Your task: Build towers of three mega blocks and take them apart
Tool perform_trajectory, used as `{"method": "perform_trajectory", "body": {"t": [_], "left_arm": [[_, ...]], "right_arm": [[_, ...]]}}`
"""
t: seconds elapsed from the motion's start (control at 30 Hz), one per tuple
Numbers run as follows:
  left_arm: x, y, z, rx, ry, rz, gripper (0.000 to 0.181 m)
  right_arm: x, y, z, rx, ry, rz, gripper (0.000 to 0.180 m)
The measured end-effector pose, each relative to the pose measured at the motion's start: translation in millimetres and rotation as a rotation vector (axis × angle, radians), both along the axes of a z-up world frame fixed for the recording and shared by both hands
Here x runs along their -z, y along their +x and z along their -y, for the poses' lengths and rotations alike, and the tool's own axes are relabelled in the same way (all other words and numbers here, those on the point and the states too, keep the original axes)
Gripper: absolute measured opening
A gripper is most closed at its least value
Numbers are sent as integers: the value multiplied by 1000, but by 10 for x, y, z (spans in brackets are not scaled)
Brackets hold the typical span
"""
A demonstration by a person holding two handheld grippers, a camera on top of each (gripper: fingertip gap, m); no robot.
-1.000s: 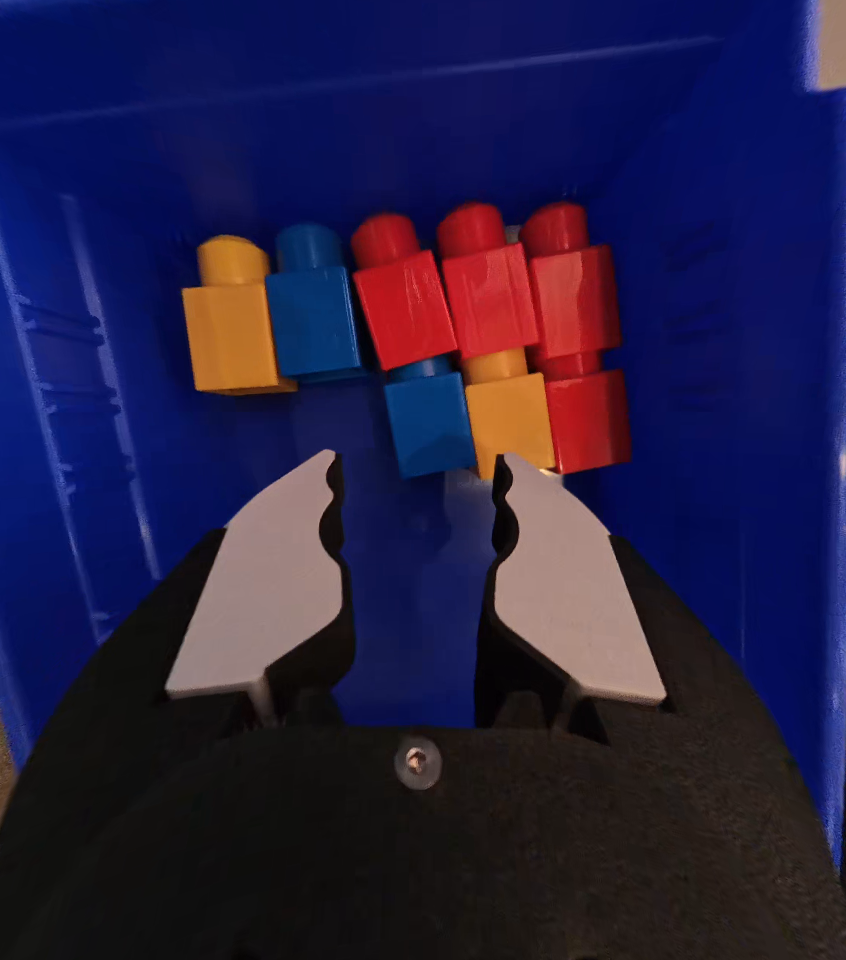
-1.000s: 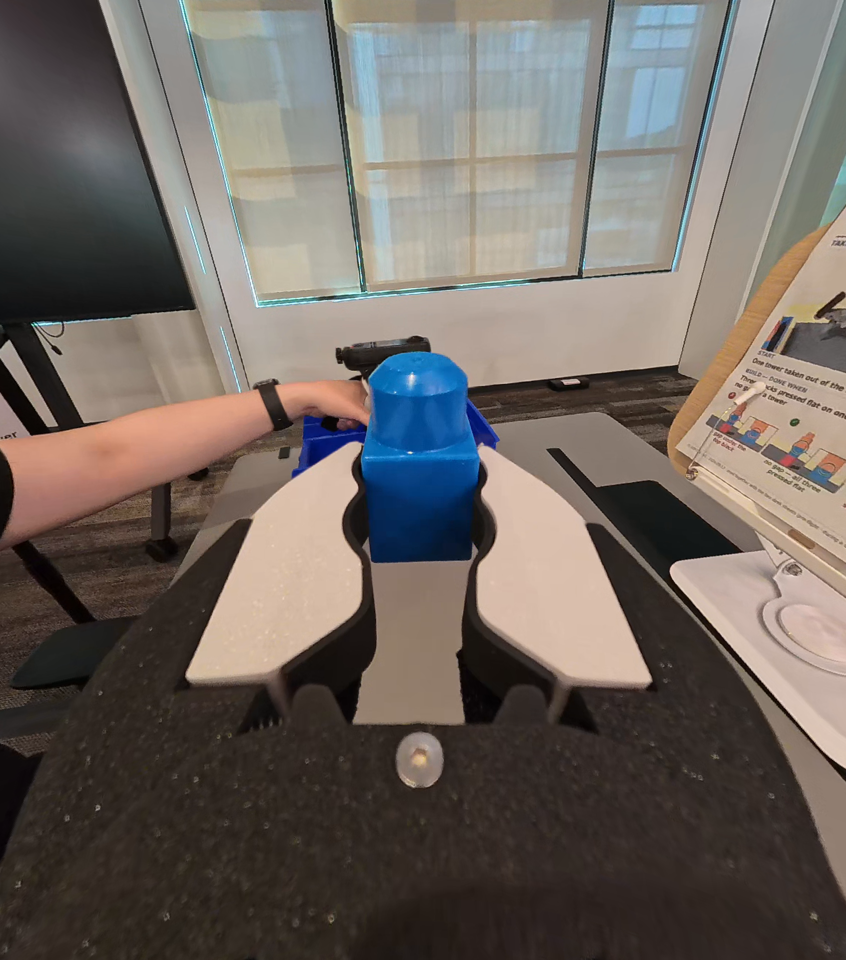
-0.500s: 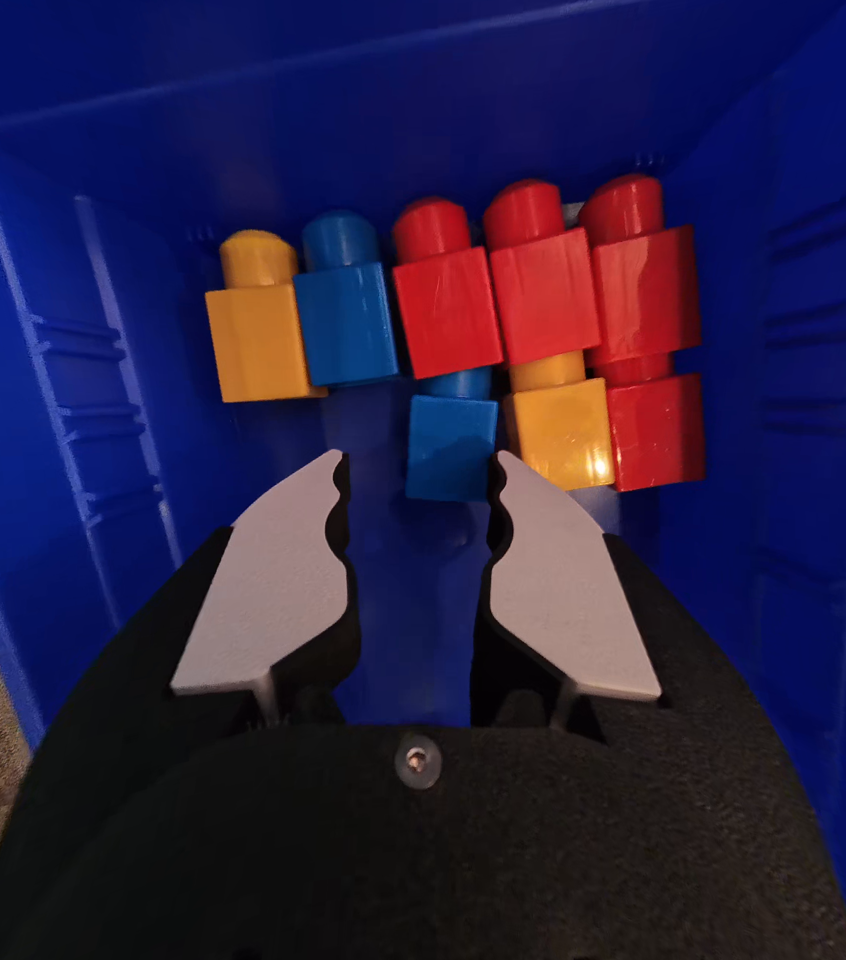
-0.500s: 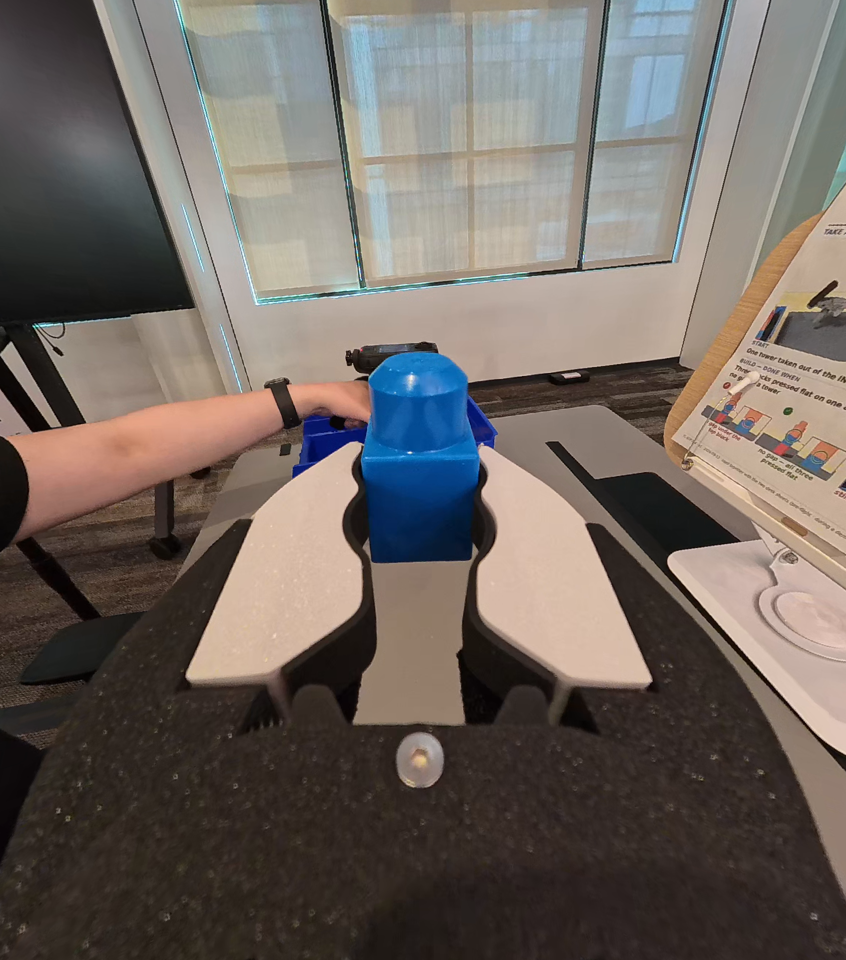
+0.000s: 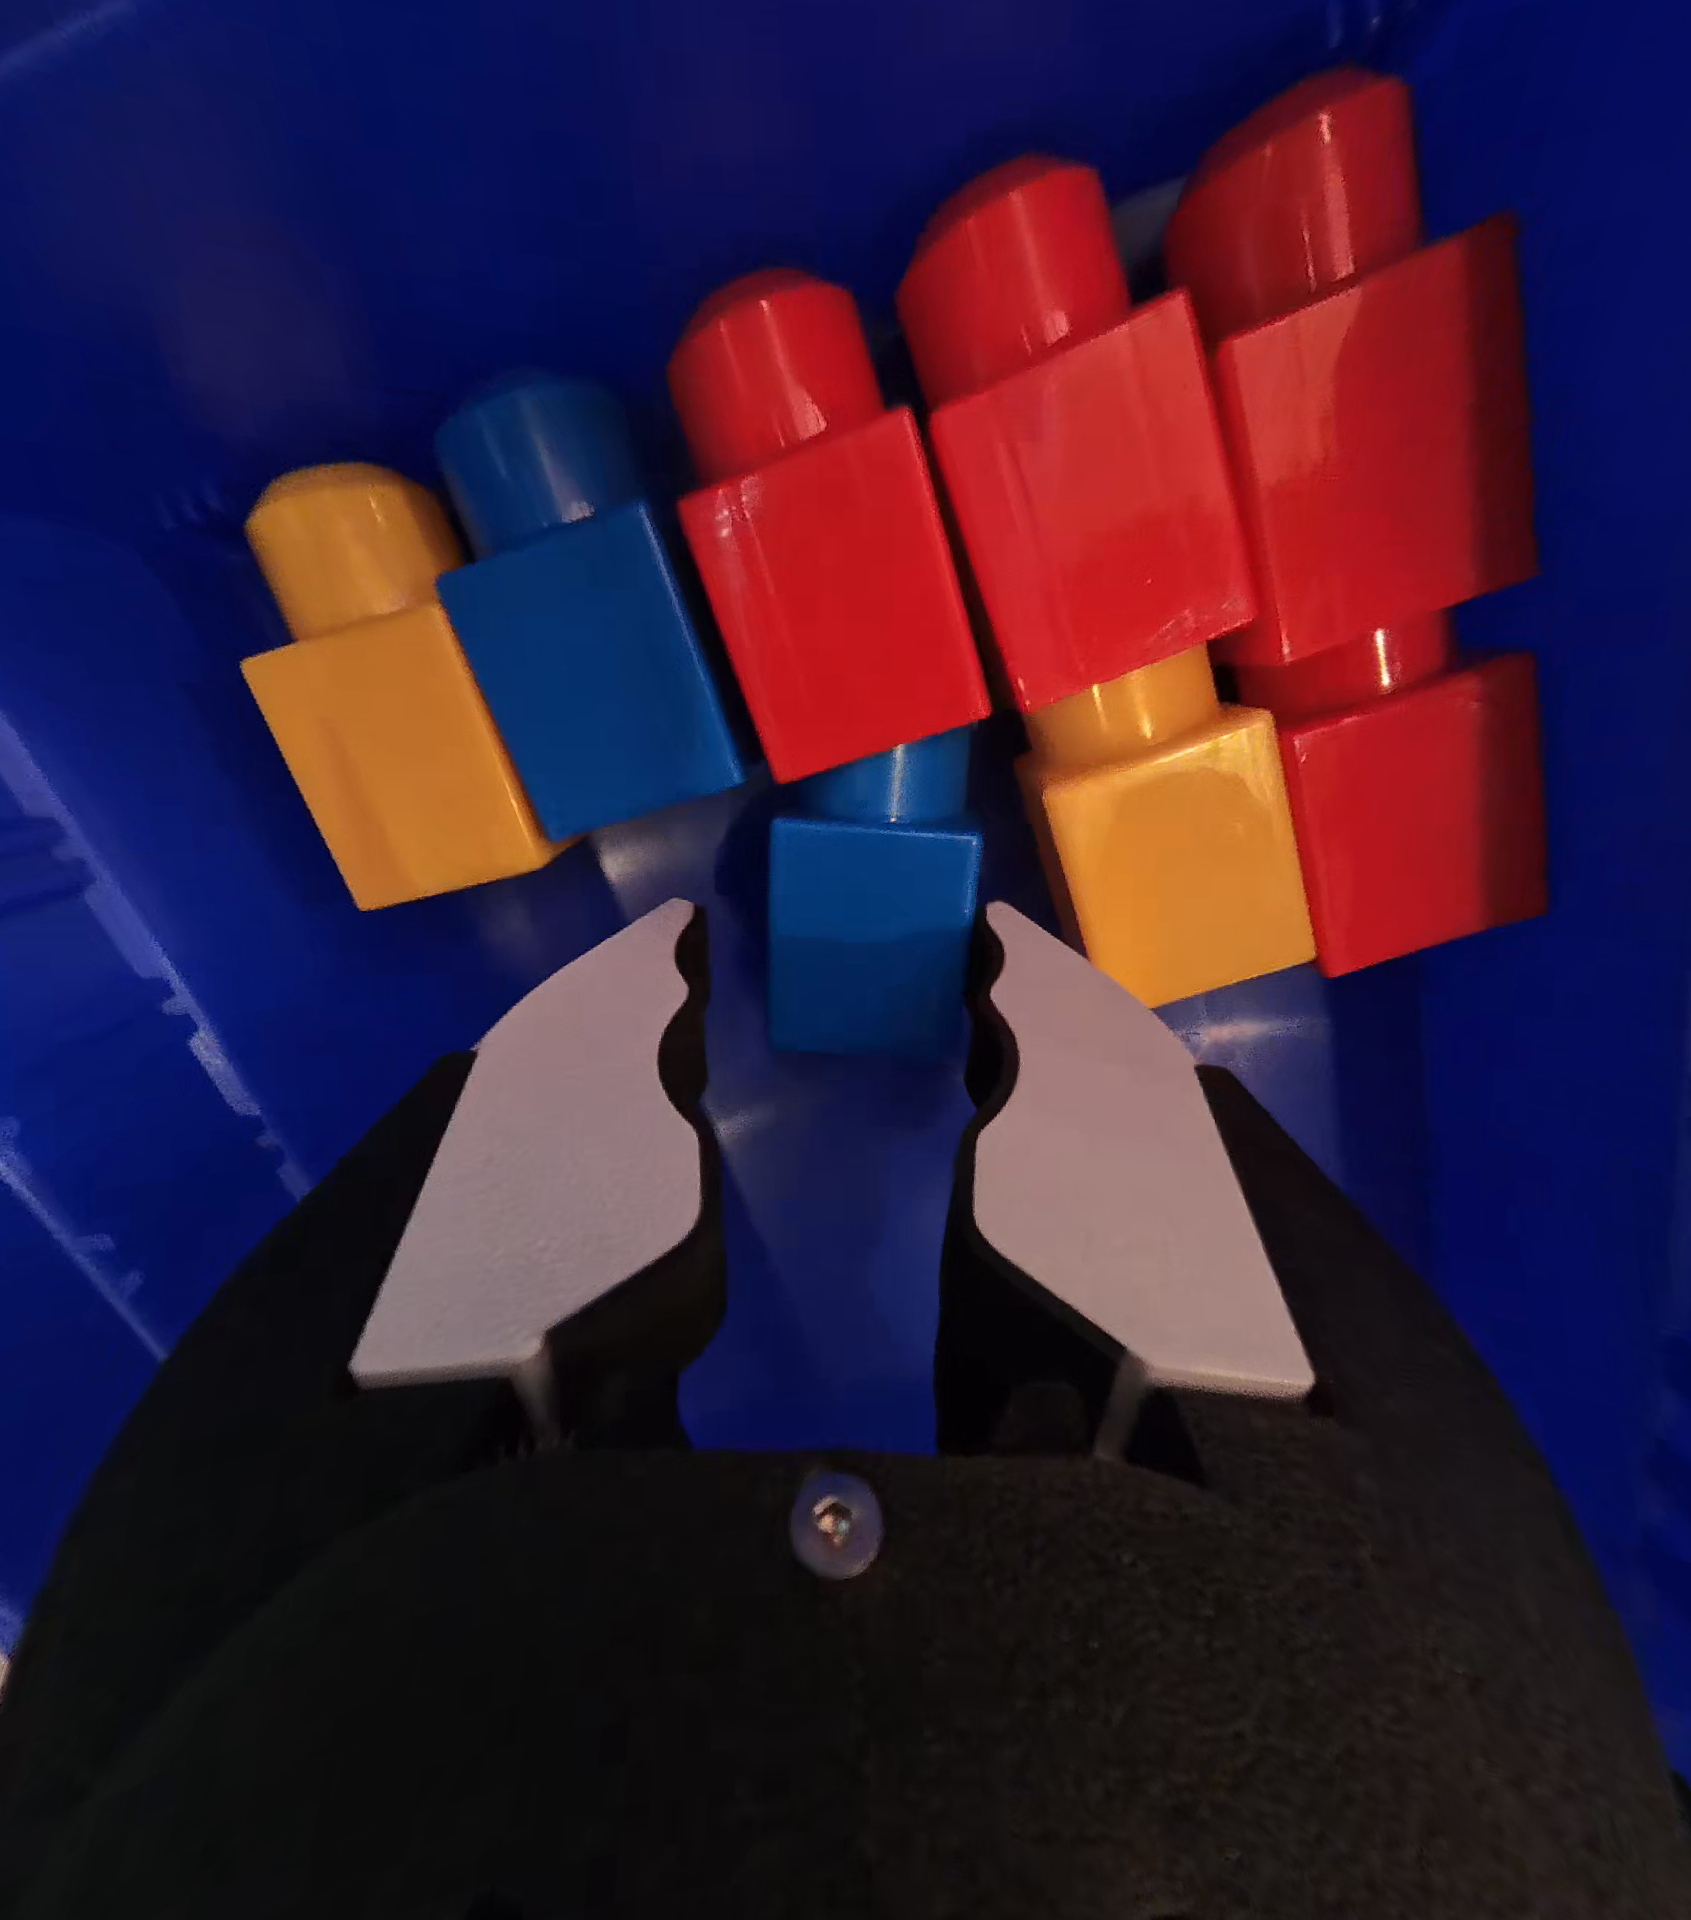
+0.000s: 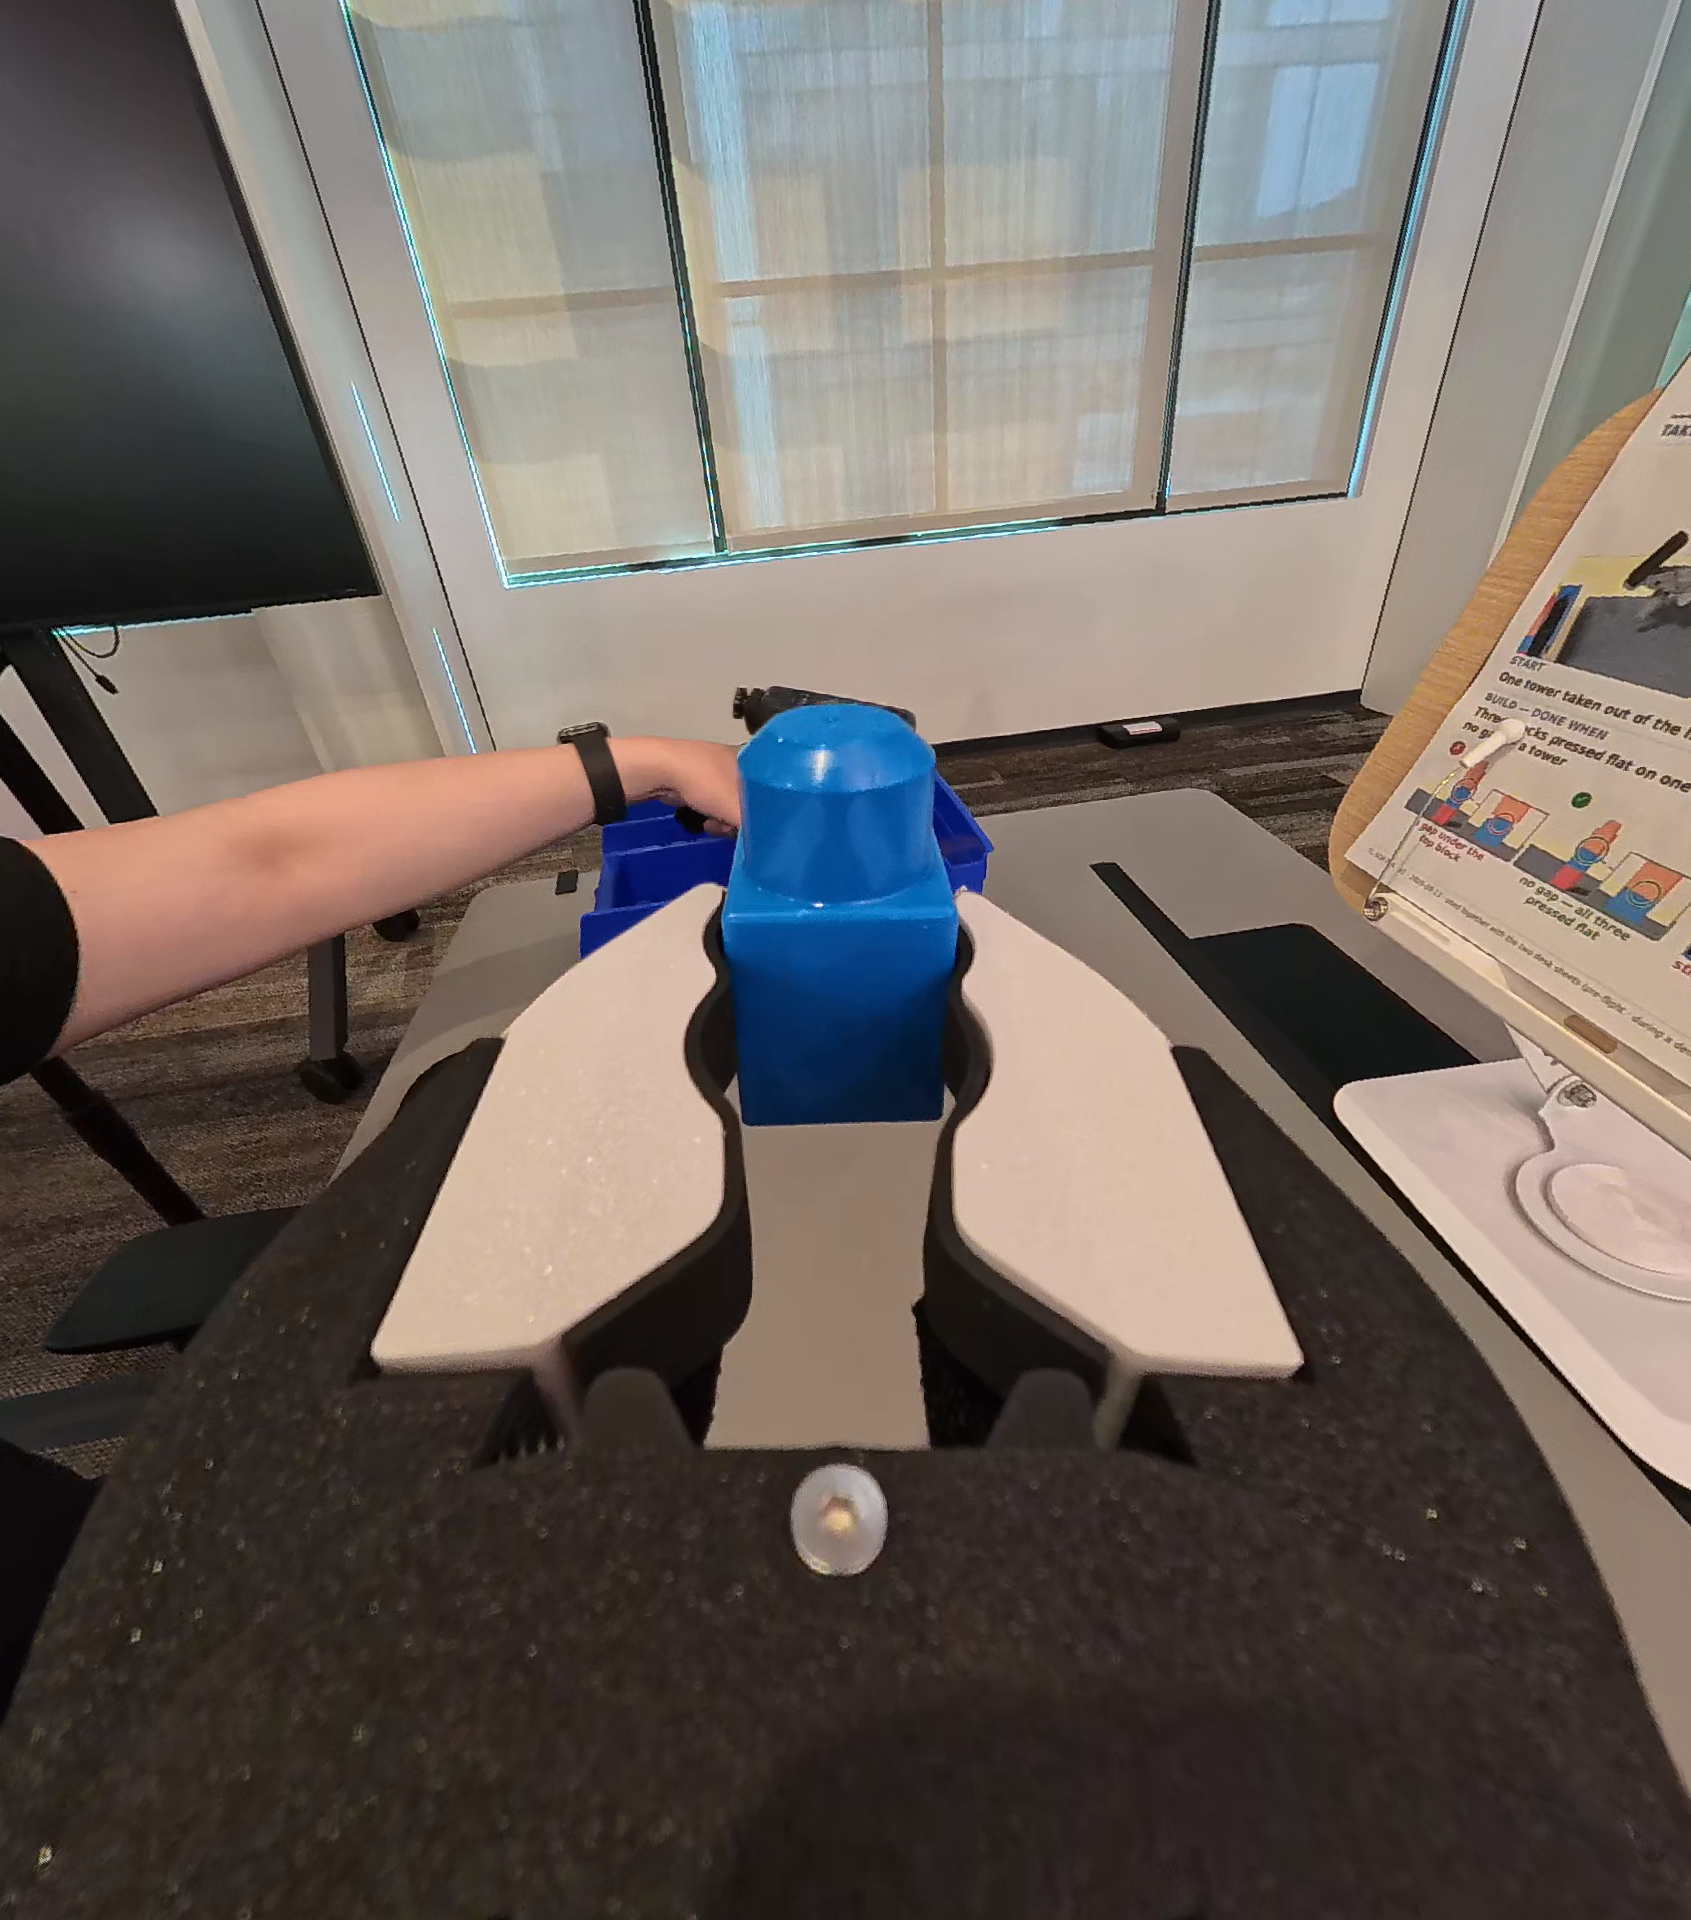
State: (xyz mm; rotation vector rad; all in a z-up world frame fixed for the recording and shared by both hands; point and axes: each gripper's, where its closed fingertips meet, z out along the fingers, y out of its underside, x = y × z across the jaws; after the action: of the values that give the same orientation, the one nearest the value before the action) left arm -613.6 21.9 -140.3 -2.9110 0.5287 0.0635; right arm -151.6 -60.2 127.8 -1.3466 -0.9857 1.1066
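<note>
My left gripper [image 5: 839, 951] is open inside a blue bin [image 5: 93, 935]. Its fingertips flank the lower end of a blue block [image 5: 872, 914], which is joined stud-first into a red block [image 5: 825, 582] above it. Beside that pair lie a red-on-yellow pair [image 5: 1168, 842] and a red-on-red pair [image 5: 1402, 800] to the right. A single blue block [image 5: 592, 665] and a single yellow block [image 5: 384, 738] lie to the left. My right gripper [image 6: 839, 935] is shut on a blue block [image 6: 836, 956], stud up, held above the grey table [image 6: 1080, 883].
The blue bin [image 6: 654, 883] stands at the table's far end, with a person's arm [image 6: 321, 894] reaching into it. An instruction sheet on a wooden stand [image 6: 1599, 727] and a white tray [image 6: 1547, 1247] are at the right. A black mat [image 6: 1319, 997] lies on the table.
My left gripper has moved deeper into the bin, until its open tips sit on either side of the blue block's lower end. My right gripper has kept holding its blue block almost still.
</note>
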Motion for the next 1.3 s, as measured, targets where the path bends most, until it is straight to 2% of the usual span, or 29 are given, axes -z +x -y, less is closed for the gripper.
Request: {"method": "perform_trajectory", "body": {"t": [0.27,0.4,0.5,0.6,0.7,0.8,0.87,1.03,1.1,1.3], "left_arm": [[58,2,3,56,-95,-72,37],[38,13,45,46,-65,-8,36],[-121,19,102,48,22,61,36],[-535,143,150,53,185,224,37],[-1248,455,167,100,438,485,37],[-2042,981,268,198,673,800,36],[-2375,1410,382,296,744,958,36],[-2772,2585,555,501,786,1251,36],[-2923,3003,585,551,797,1366,36],[-3177,3838,479,575,803,1517,36]], "right_arm": [[78,-25,-32,0,-13,35,35],[114,-32,-29,-6,-17,54,35],[158,-39,-45,-13,-29,65,35],[243,-64,-94,-20,-55,77,35],[387,-141,-170,-37,-102,90,35],[610,-303,-231,-79,-163,116,35],[748,-454,-209,-140,-205,117,35],[837,-827,33,-308,-229,59,35],[809,-891,98,-310,-189,69,35],[604,-740,133,-277,-160,77,35]]}}
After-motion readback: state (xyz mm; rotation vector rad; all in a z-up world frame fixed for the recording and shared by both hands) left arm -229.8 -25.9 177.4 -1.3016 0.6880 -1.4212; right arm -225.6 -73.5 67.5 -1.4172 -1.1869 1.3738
